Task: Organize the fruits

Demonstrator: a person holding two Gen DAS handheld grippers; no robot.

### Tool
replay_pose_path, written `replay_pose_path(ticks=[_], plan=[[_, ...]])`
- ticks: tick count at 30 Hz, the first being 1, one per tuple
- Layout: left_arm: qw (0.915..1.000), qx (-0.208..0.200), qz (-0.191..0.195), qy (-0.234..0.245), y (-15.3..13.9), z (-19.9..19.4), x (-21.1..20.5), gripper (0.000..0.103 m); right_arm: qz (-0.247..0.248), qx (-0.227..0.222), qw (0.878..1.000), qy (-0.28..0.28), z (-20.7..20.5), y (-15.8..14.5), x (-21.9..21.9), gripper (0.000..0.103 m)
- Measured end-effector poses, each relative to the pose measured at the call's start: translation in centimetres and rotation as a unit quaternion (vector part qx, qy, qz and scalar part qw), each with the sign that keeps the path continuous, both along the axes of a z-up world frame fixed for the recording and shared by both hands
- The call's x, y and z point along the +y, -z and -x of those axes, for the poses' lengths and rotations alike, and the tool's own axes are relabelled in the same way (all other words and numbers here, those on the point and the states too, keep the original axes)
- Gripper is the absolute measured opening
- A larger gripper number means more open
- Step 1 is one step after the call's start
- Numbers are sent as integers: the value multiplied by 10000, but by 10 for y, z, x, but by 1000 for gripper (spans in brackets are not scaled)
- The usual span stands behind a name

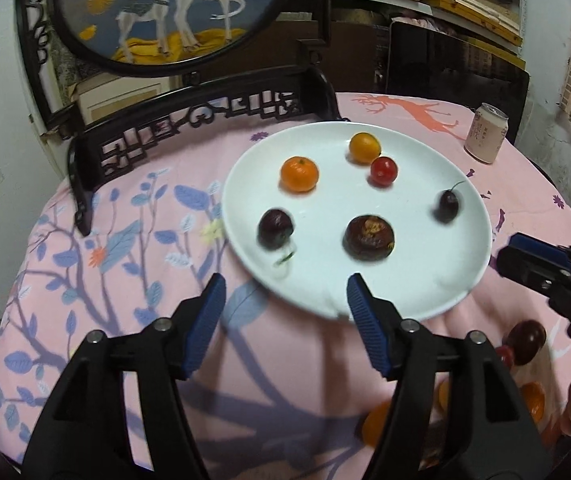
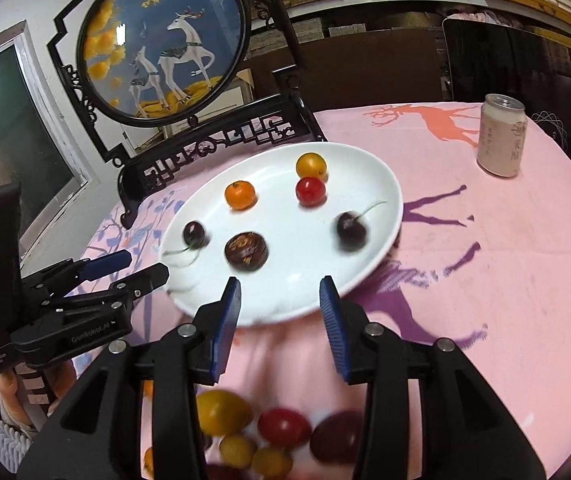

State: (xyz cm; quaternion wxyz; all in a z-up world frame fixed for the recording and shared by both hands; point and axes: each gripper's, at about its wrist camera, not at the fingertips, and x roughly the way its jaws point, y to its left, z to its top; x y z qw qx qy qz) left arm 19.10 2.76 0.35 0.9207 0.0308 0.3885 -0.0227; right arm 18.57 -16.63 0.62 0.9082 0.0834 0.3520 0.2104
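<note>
Here both the left gripper (image 1: 283, 296) and right gripper (image 2: 281, 300) hang open and empty just short of the fruit plate (image 1: 465, 272).

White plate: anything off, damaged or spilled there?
Nothing spilled. On the round white plate the brown wrinkled fruit has a pale, broken-looking patch on top. The near rim overhangs a fold in the pink printed tablecloth, so the plate may sit tilted. The other fruits look intact.

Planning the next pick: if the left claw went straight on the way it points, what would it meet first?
Probably the near rim of the white plate, just past the open left claw. Beyond that rim the nearest fruits are a dark cherry and a brown chestnut-like one; depth is uncertain.
</note>
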Motion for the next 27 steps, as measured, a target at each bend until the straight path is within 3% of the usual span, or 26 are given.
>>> replay_pose_path(ticks=[3,7,13,20,27], plan=[[10000,-21,8,-64,-1,11,3,70,89,-247,9996,57,20,-7,-3,57],[9999,-65,-58,-51,1,33,4,79,5,-418,9990,136,45,-11,-17,59],[9993,-105,-341,57,8,60,-7,88,-271,-301,9981,471,70,-3,-48,66],[9992,-159,-252,263,9,85,-17,97,-528,-155,9962,682,88,4,-67,67],[9977,-50,-621,250,22,83,-28,97,-507,-101,9960,730,87,6,-68,67]])
